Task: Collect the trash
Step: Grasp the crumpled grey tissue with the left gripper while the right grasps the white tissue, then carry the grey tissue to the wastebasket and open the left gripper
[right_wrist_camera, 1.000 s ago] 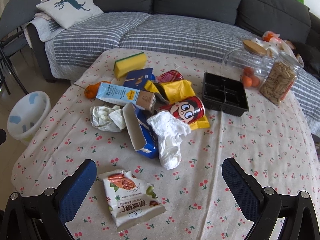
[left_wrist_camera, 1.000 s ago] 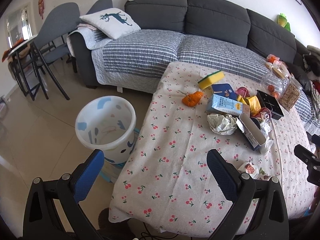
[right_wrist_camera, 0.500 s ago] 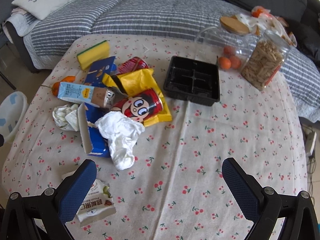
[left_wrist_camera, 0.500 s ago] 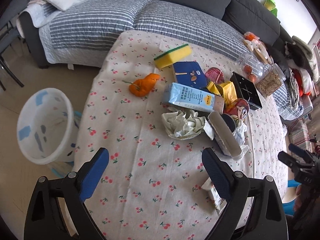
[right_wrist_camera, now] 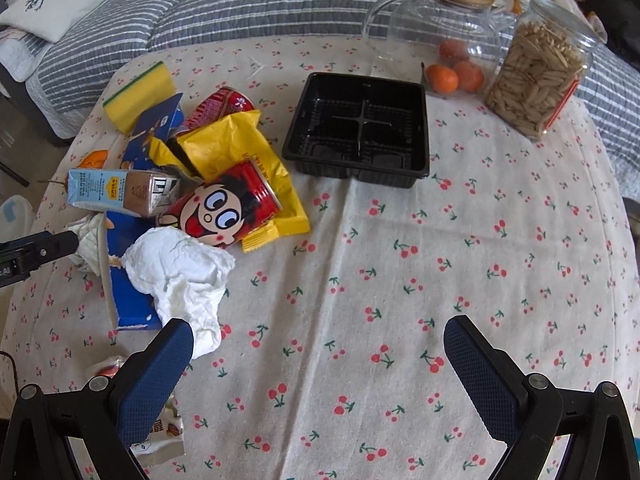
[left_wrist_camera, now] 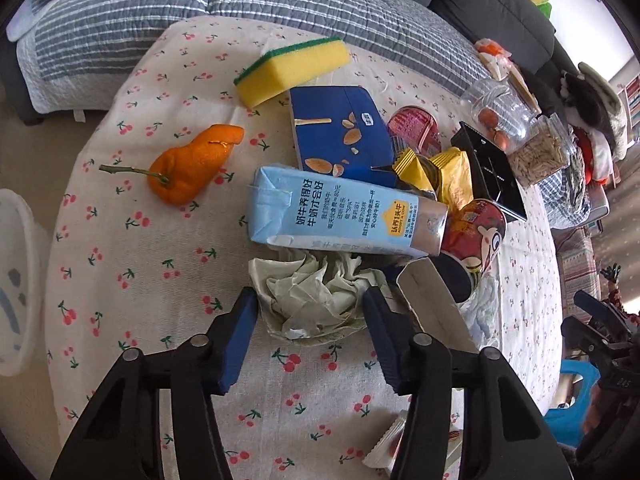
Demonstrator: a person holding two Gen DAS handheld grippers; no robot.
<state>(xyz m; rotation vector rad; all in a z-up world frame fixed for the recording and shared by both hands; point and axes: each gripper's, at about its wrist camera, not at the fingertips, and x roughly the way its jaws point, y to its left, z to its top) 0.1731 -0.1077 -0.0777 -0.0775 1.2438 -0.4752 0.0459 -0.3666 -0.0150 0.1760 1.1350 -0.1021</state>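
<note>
A crumpled cream paper wad [left_wrist_camera: 316,312] lies on the cherry-print tablecloth [left_wrist_camera: 132,272], just below a light blue milk carton [left_wrist_camera: 336,216]. My left gripper [left_wrist_camera: 309,294] points down over the wad with a blue pad on each side of it. Its jaws are closing and I see no squeeze on the paper. My right gripper [right_wrist_camera: 318,322] hangs open over bare cloth, its left finger beside a white tissue [right_wrist_camera: 180,272]. The trash pile also holds a red cartoon can [right_wrist_camera: 224,208], a yellow wrapper [right_wrist_camera: 232,148], a blue box [left_wrist_camera: 340,132] and an orange peel [left_wrist_camera: 192,164].
A white bin [left_wrist_camera: 16,280] stands on the floor off the table's left edge. A black tray [right_wrist_camera: 360,128], a glass jug [right_wrist_camera: 436,28] and a snack jar [right_wrist_camera: 536,76] stand at the back right. A sponge [left_wrist_camera: 292,68] lies at the back and a snack packet [right_wrist_camera: 160,436] by the front edge.
My left gripper swung from the bin side down over the pile and its jaws narrowed around the paper wad. The right gripper moved right and tilted down over the cloth, still wide.
</note>
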